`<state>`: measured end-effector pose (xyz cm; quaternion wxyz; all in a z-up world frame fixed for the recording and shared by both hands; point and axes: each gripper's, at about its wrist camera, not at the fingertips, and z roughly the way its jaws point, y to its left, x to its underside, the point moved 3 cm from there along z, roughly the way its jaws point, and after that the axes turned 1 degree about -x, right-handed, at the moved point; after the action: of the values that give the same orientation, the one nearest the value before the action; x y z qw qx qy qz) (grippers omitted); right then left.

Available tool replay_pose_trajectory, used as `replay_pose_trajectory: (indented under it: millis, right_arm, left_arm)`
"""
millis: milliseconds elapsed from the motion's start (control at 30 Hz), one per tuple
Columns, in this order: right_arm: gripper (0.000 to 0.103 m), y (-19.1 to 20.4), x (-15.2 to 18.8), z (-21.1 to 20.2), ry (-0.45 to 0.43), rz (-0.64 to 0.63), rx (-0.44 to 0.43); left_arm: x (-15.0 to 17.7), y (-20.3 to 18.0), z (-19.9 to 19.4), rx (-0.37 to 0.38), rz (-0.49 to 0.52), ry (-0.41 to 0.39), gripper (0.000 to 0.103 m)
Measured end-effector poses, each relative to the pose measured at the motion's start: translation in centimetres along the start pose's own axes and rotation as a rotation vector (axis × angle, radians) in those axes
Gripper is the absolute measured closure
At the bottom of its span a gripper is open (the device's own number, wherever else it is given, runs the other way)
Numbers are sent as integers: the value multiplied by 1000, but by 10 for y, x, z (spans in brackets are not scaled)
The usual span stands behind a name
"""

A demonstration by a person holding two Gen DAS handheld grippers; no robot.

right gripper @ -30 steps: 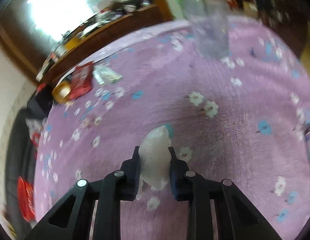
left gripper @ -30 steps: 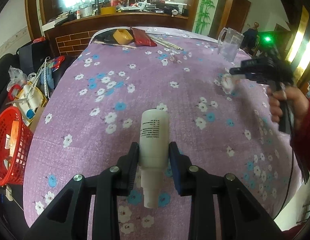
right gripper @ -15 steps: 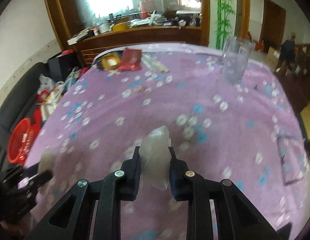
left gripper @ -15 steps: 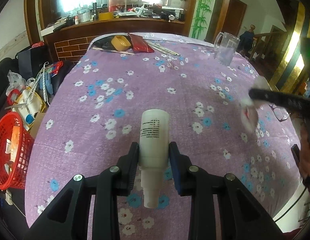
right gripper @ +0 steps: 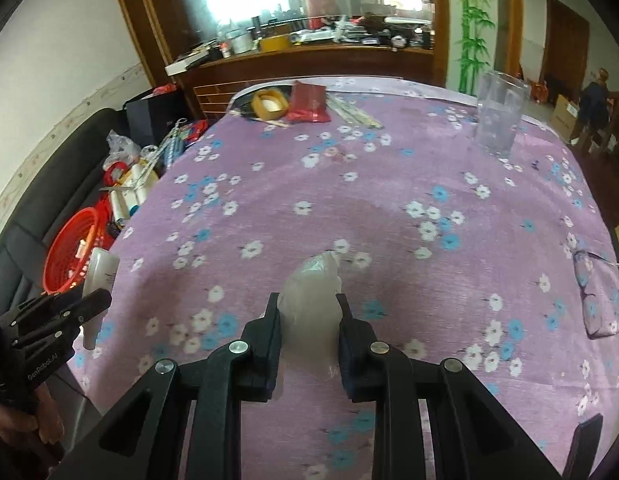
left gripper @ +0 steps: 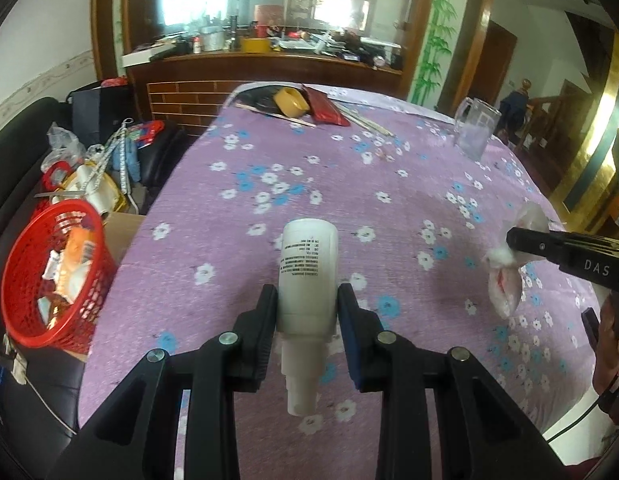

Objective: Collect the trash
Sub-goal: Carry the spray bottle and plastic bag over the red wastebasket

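Note:
My left gripper [left gripper: 307, 312] is shut on a white plastic bottle [left gripper: 307, 268], cap end towards the camera, held above the purple flowered tablecloth [left gripper: 349, 184]. My right gripper [right gripper: 307, 312] is shut on a crumpled clear plastic wrapper [right gripper: 309, 304] above the same cloth. From the left wrist, the right gripper [left gripper: 509, 246] shows at the right edge with the wrapper [left gripper: 505, 280] hanging from it. In the right wrist view the left gripper [right gripper: 95, 304] and its bottle [right gripper: 99, 276] are at the left edge. A red mesh basket [left gripper: 49, 272] [right gripper: 71, 252] with trash inside stands off the table's left side.
At the table's far end lie a tape roll [left gripper: 291, 100], a red packet [left gripper: 325, 108] and sticks. A clear glass mug [right gripper: 499, 118] stands far right. Glasses [right gripper: 597, 296] lie near the right edge. A dark sofa and clutter [left gripper: 89, 168] lie left of the table.
The right gripper swung from the far right of the table towards me and leftwards with the wrapper, rolling level. The left gripper shifted a little, bringing the red basket closer into view.

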<state>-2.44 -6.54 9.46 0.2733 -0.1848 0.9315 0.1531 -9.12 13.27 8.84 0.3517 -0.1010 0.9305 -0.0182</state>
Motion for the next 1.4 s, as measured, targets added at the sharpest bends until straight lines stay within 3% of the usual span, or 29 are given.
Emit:
replay_pose_trajectory:
  millis: [533,1400]
  right_arm:
    - [77,90,-10,6,6,-148,-123]
    - [77,205,-16,22,44,-368,-257]
  left_arm:
    - [19,64,-47,-101,-138,-55,74]
    - [47,111,-112,-223,-290,-127,74]
